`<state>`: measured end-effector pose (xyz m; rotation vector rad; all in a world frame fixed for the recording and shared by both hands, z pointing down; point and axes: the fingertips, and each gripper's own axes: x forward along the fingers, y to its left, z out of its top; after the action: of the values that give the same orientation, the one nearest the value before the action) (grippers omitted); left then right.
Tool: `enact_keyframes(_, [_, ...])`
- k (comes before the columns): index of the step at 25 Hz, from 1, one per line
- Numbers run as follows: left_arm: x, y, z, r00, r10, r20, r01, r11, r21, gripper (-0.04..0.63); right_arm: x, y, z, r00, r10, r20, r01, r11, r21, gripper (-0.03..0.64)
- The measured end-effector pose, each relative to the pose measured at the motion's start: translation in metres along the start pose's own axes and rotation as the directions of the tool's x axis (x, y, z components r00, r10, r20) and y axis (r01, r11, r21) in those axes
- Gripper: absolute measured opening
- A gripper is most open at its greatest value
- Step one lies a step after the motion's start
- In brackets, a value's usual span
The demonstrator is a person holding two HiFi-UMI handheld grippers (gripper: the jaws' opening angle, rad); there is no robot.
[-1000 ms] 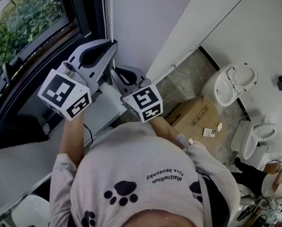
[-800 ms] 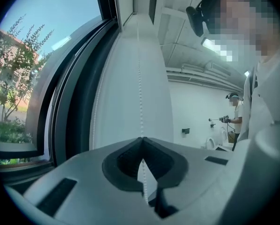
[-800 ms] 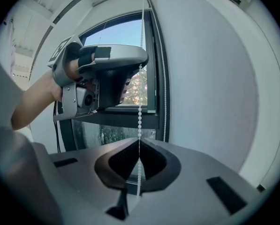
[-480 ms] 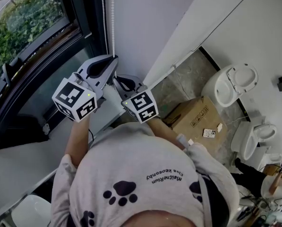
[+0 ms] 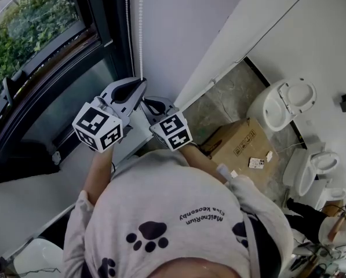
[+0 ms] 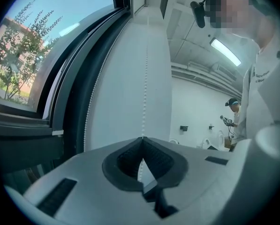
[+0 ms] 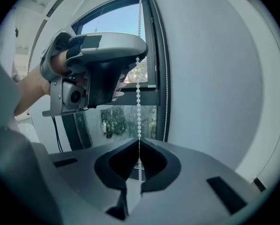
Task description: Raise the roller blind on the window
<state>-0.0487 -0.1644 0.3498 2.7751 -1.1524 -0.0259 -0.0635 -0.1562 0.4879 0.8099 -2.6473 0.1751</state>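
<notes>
A white bead chain point(image 5: 140, 28) hangs down the white wall beside the window frame; a second strand point(image 5: 126, 16) runs next to it. My left gripper point(image 5: 142, 84) is shut on the chain, the beads entering its closed jaws in the left gripper view point(image 6: 142, 139). Just below it, my right gripper point(image 5: 145, 102) is shut on the same strand point(image 7: 139, 107), which passes down from the left gripper point(image 7: 102, 64) into the right gripper's jaws point(image 7: 139, 142). The roller blind itself is not seen.
The dark-framed window point(image 5: 33, 45) is at the left, with a white sill point(image 5: 33, 196) below. A cardboard box point(image 5: 236, 143) and two toilets point(image 5: 283, 103) stand on the floor at right. Another person point(image 6: 231, 114) stands far back in the room.
Both grippers have come down along the chain together, toward the person's body, still closed on the beads. The left cube has dropped lower in the head view.
</notes>
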Motion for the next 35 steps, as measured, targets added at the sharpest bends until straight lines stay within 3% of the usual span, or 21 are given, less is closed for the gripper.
enact_keyframes(10, [0.000,0.003,-0.027,0.999,0.000,-0.034,-0.002,0.999,-0.044,0.008,0.003,0.006,-0.023,0.997,0.028,-0.065,-0.027,1.000,0.007,0.013])
enact_keyframes(13, [0.001,0.003,-0.028,0.999,0.000,-0.034,-0.001,0.999,-0.041,0.008,-0.004,0.007,-0.011,0.999,0.039,-0.038,-0.038,0.999,0.006,0.085])
enact_keyframes(22, [0.000,0.006,-0.029,1.000,0.005,-0.024,-0.006,0.999,-0.039,0.008,-0.058,-0.009,0.081,0.988,-0.005,0.154,0.004,1.000,0.009,0.101])
enact_keyframes(35, [-0.003,0.005,-0.028,1.000,0.006,-0.016,-0.006,0.999,-0.036,0.008,-0.098,-0.001,0.209,0.916,0.019,0.400,0.009,0.998,-0.067,0.101])
